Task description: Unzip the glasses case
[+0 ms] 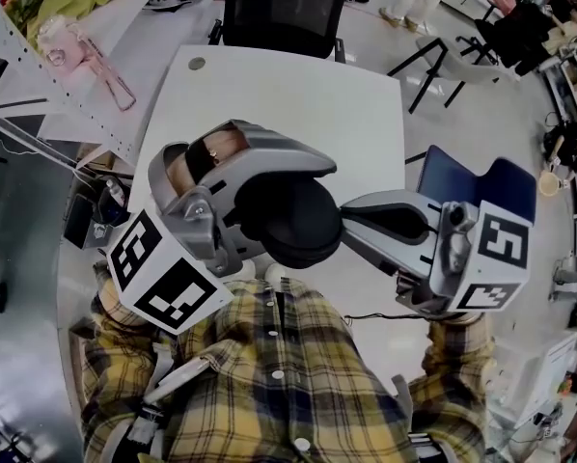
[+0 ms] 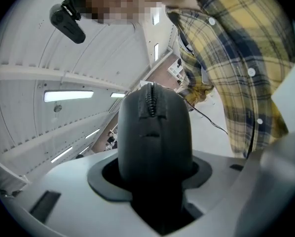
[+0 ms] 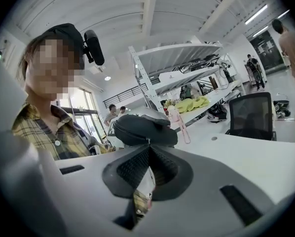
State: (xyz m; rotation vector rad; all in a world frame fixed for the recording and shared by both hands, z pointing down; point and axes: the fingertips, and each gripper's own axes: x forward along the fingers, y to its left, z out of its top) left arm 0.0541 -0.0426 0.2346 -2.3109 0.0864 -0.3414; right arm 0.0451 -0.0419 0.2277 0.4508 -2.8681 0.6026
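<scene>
The black oval glasses case (image 1: 298, 225) is held in the air just in front of the person's plaid shirt. My left gripper (image 1: 260, 210) is shut on it, with the case wedged between the jaws (image 2: 155, 132); the zipper teeth (image 2: 150, 100) run over its far end. My right gripper (image 1: 346, 222) comes in from the right, its jaw tips touching the case's side. In the right gripper view the jaws are pressed together at their tips (image 3: 149, 143) on the small zipper pull at the seam of the case (image 3: 142, 130). The seam near the pull looks slightly parted.
A white table (image 1: 298, 95) lies below and ahead, with a black office chair (image 1: 284, 8) at its far side. A blue chair (image 1: 472, 177) stands to the right. Metal shelving with a pink item (image 1: 76, 51) stands at the left.
</scene>
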